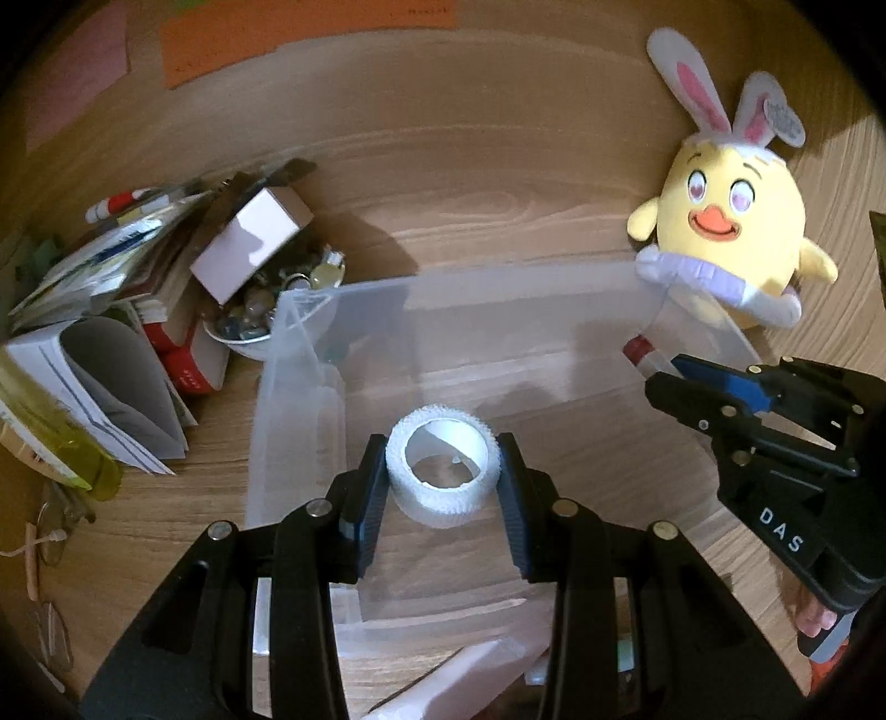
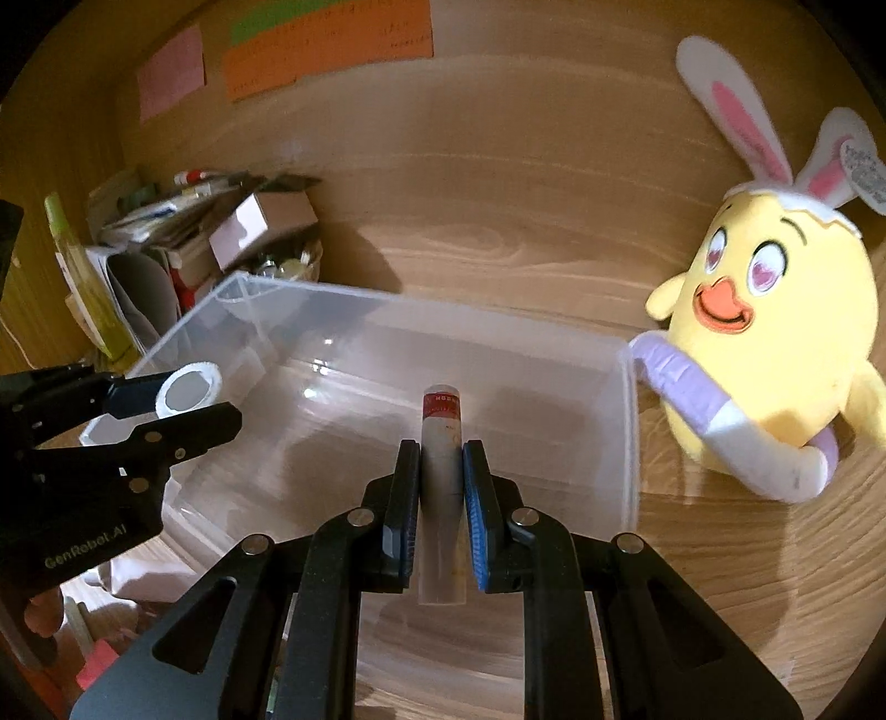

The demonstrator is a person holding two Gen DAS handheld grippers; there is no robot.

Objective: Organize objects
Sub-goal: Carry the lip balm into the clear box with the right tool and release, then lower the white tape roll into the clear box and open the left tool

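Observation:
A clear plastic bin (image 1: 310,343) (image 2: 232,293) stands on the wooden desk. My left gripper (image 1: 443,482) is shut on a white roll of hook-and-loop tape (image 1: 443,471) and holds it over the bin's inside. In the right wrist view the same roll (image 2: 185,394) shows at the left, over the bin's left wall. My right gripper (image 2: 440,487) is shut on a slim whitish tube with a red label (image 2: 440,437), held upright over the bin's near part. That gripper (image 1: 681,382) enters the left wrist view from the right, with the tube's red end (image 1: 637,351) past its fingers.
A yellow chick plush with bunny ears (image 1: 731,238) (image 2: 775,343) leans against the bin's right corner. A pile of books, papers and a small box (image 1: 183,288) (image 2: 221,232) with a bowl of small items (image 1: 249,327) lies left of the bin. Sticky notes (image 2: 326,44) hang behind.

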